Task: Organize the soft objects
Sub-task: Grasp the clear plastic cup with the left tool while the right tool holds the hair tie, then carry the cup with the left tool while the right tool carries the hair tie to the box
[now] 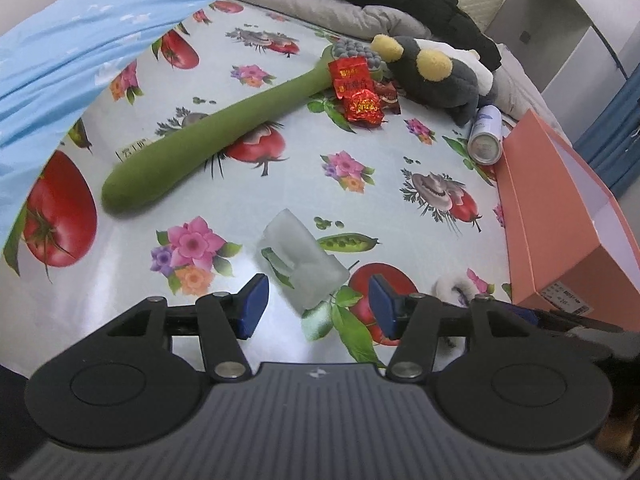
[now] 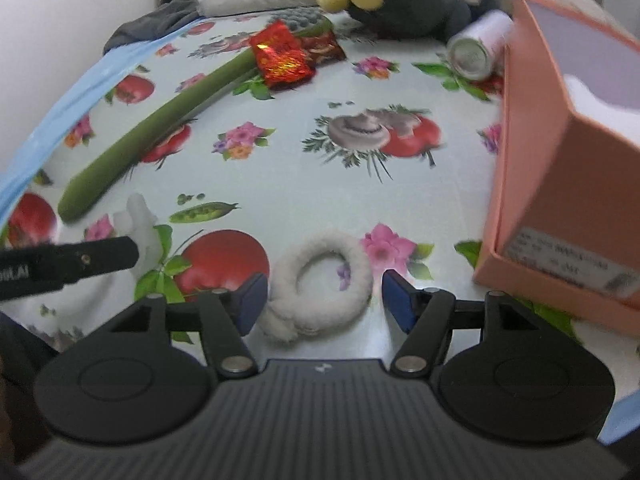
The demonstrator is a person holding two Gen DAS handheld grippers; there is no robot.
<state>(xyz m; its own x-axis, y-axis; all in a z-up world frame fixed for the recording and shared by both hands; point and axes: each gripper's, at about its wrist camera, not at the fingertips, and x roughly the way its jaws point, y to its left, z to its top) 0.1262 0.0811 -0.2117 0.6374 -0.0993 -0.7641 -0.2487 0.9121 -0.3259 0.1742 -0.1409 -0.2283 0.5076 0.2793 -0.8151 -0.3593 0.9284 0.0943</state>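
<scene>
My left gripper is open, just short of a pale translucent soft block lying on the printed tablecloth. My right gripper is open around the near side of a white fluffy ring, without pinching it. The ring also shows in the left wrist view. A long green plush stem lies diagonally, with red foil packets at its far end. A grey plush toy with yellow ears sits at the back. The left gripper's arm reaches in from the left of the right wrist view.
An open pink cardboard box stands on the right, also in the right wrist view. A white can lies beside it. A blue sheet covers the left edge. Grey and black bedding is piled at the back.
</scene>
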